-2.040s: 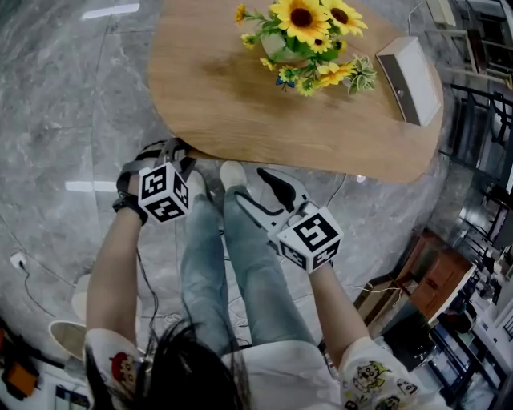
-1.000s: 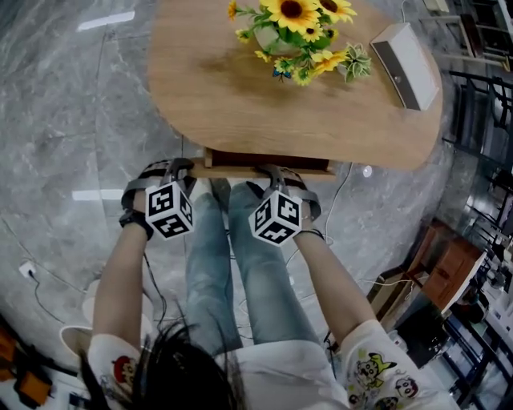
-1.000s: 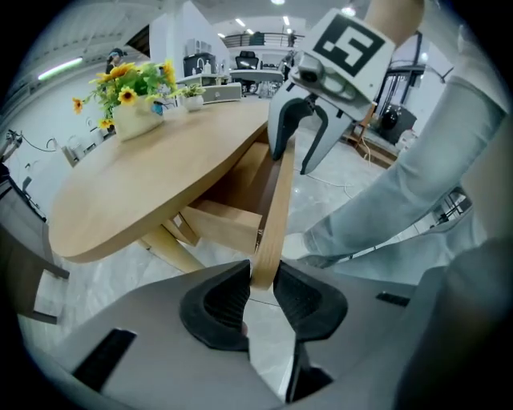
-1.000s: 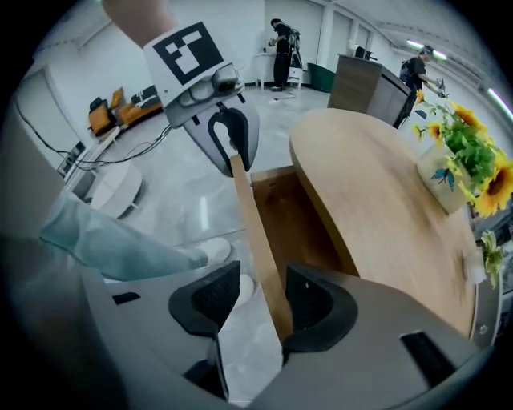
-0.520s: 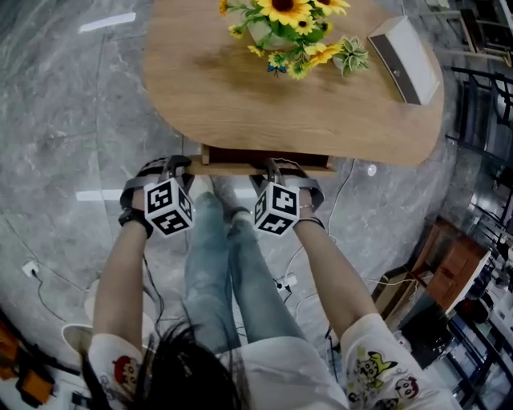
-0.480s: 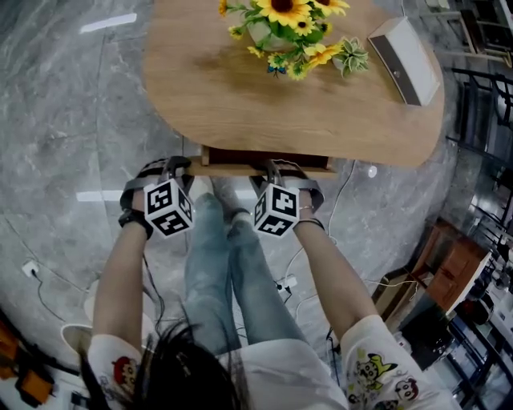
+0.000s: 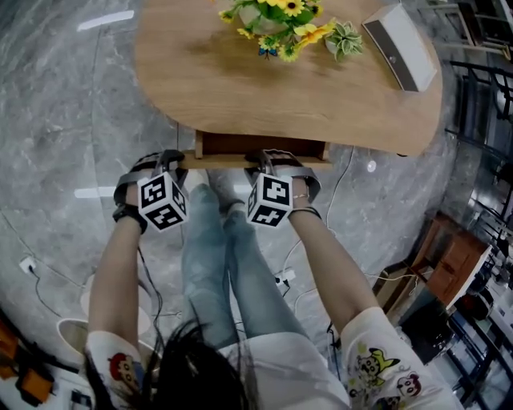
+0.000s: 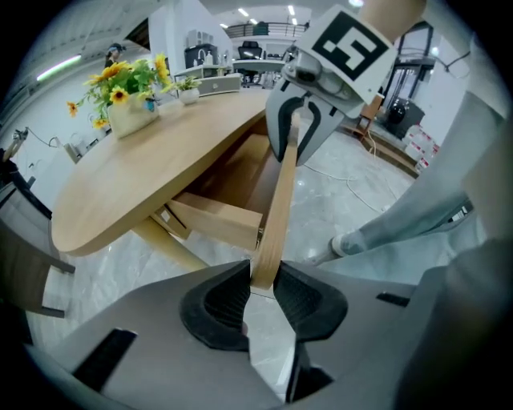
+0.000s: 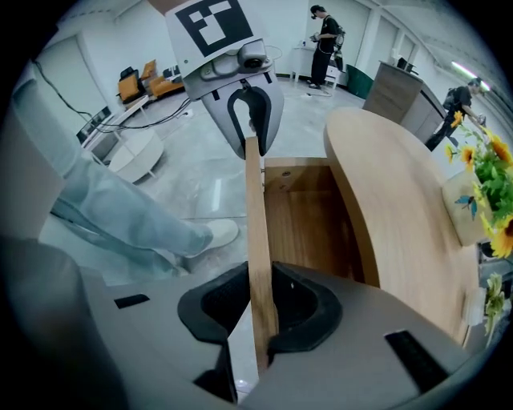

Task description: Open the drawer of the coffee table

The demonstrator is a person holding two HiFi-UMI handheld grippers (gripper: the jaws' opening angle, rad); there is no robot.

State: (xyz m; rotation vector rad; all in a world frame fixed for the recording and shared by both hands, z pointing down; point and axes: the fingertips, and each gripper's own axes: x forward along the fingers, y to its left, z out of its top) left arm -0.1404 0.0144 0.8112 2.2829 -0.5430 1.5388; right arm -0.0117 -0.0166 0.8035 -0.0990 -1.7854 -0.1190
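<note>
**Both grippers clamped on the drawer front, drawer part-way out**

Left gripper [image 8: 260, 282]: pointing steeply down. Jaws are closed onto the left end of the drawer front [image 8: 279, 192]. One pad sits on each face of the board at its top edge, and both touch the wood. The marker cube faces back toward me.

Between the grippers: the front board runs straight from one set of jaws to the other. The drawer [image 7: 258, 144] stands slid partly out from under the coffee table [image 7: 240, 80]. Its wooden floor shows just beyond both grippers, between the board and the table's edge.

Right gripper [image 9: 260, 308]: also pointing steeply down, further right along the same board and short of its right end. These jaws have just been closing with the board between them. The pads press on both of its faces.

Beyond the grippers, on the tabletop: a bunch of sunflowers [image 7: 276, 20] sits at the far side, roughly ahead of the right gripper. A white box [image 7: 399, 46] lies well off to that gripper's right, near the table's far right edge.

Below and between the grippers: my legs [image 7: 220, 256], in jeans, over the grey marbled floor [image 7: 72, 104].
</note>
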